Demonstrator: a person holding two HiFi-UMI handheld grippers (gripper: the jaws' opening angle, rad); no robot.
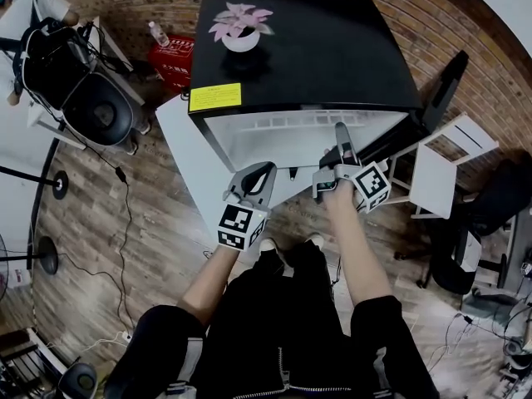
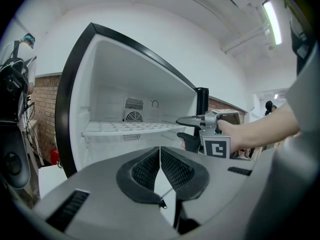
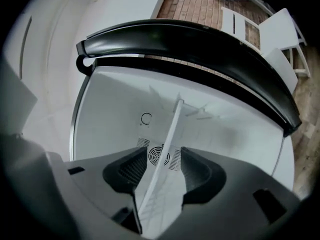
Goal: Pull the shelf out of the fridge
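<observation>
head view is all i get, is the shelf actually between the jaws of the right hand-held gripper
Observer: Yes. In the right gripper view the edge of the shelf runs between the jaws of the right hand-held gripper, which stand open and are not clamped on it.
Operator: ok and the left one, holding anything
Observer: No. The left hand-held gripper is shut on nothing, short of the fridge opening.
Operator: shelf out yet
Observer: No. The left gripper view shows it lying level across the inside of the fridge, not pulled out.
</observation>
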